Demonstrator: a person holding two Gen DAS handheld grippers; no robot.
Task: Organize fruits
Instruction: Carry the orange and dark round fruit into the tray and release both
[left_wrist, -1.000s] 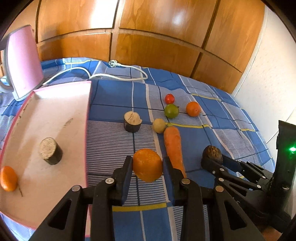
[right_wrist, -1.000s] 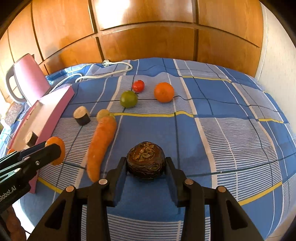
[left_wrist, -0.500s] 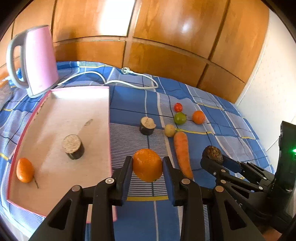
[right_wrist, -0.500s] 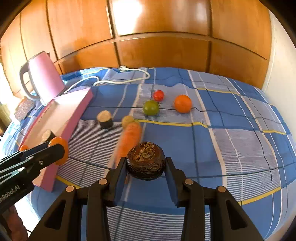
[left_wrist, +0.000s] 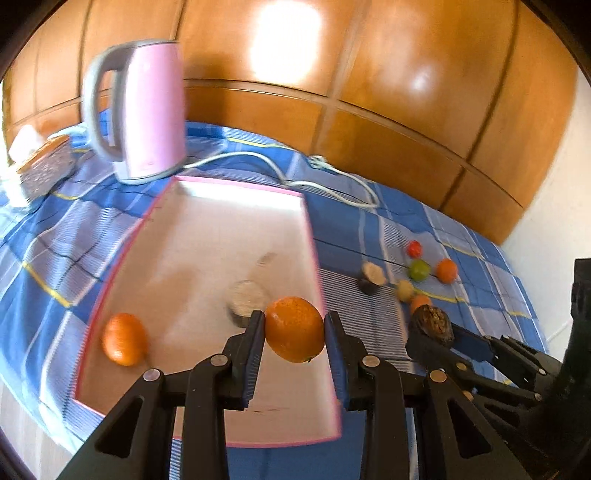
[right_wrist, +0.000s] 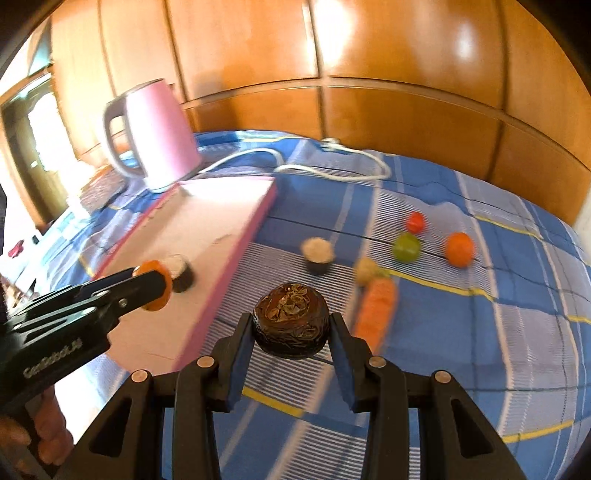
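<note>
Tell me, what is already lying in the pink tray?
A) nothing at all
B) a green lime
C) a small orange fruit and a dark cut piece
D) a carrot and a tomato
C: a small orange fruit and a dark cut piece lie in the pink tray.

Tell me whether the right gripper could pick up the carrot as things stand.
Probably not yet: the right gripper is already shut on a dark wrinkled fruit. The carrot lies uncovered on the cloth just to its right, so the path looks free once it unloads.
</note>
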